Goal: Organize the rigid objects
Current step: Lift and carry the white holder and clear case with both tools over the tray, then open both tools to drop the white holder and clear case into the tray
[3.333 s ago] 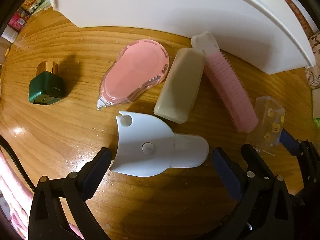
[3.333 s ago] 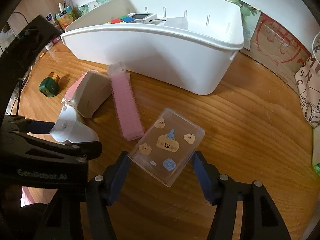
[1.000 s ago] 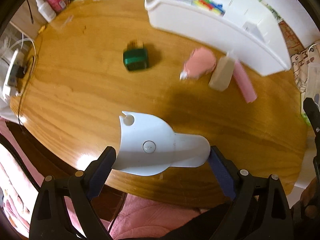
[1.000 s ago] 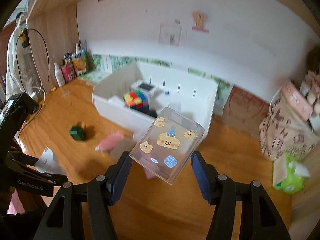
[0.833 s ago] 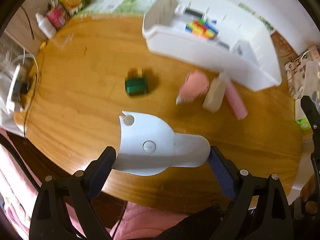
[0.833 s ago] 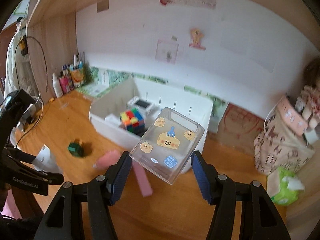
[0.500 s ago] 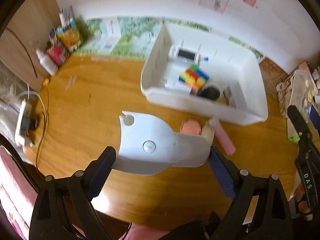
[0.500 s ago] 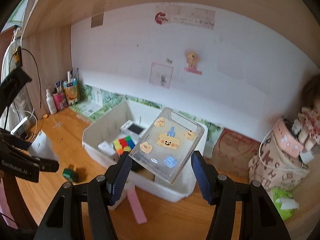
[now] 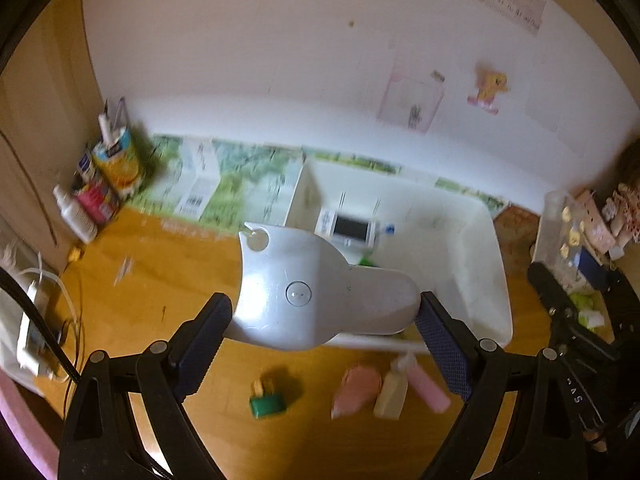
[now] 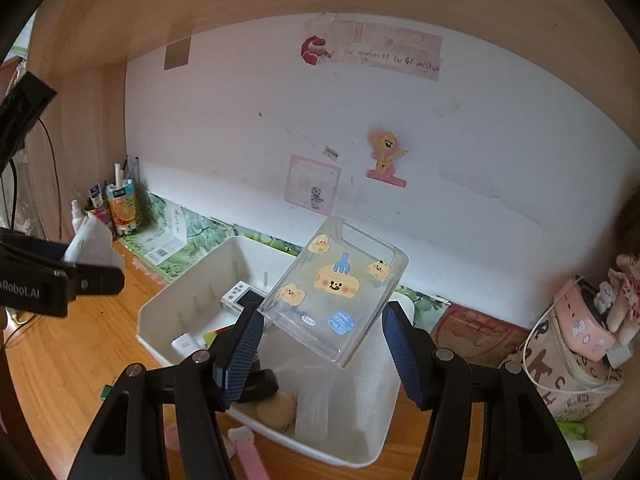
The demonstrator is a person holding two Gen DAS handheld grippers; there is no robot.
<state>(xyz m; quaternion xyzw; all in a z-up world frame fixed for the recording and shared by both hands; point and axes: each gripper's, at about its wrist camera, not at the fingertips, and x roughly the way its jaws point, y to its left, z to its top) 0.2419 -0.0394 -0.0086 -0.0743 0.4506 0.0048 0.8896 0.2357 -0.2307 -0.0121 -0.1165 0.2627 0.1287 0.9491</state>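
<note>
Both grippers have lifted off the table: left gripper (image 9: 322, 320) holds white plastic gadget (image 9: 308, 292), right gripper (image 10: 320, 344) holds clear sticker case (image 10: 334, 292), now above white bin (image 10: 356, 436); drop next.

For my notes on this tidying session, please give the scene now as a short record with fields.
left gripper: jaws shut on white plastic tape dispenser, held in the air
right gripper: jaws shut on clear plastic box with bear stickers, above the bin
white plastic bin: holds several items
wooden table: green bottle, pink corrector, beige bottle, pink roller
</note>
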